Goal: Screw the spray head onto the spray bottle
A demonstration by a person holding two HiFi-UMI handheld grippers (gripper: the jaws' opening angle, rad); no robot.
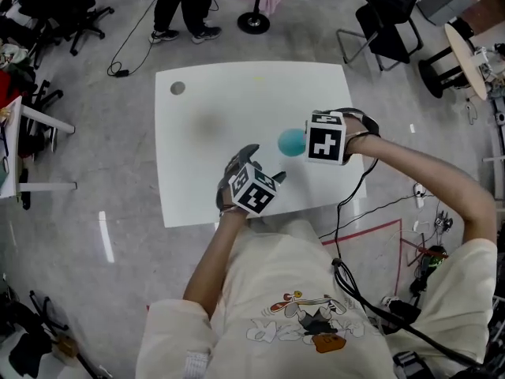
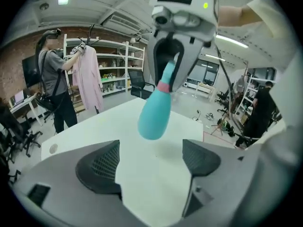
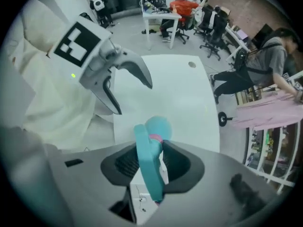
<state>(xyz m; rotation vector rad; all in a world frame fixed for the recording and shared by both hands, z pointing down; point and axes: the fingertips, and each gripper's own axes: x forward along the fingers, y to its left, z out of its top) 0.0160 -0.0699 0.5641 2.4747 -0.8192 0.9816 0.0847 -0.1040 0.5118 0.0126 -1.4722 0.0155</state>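
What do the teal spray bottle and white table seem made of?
The spray bottle looks like matte teal plastic: even colour, soft shading, no glare. The table has a smooth white top, perhaps laminate or coated board: faint sheen, no grain.

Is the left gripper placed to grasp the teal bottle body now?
Probably yes: the left gripper is open and empty, the bottle hangs just ahead of it from the right gripper, nothing between.

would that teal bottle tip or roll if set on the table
Probably tippy: the spray bottle looks bulbous with a rounded bottom. Likely light, hanging from the right gripper by its spray head alone. On its side it may roll.
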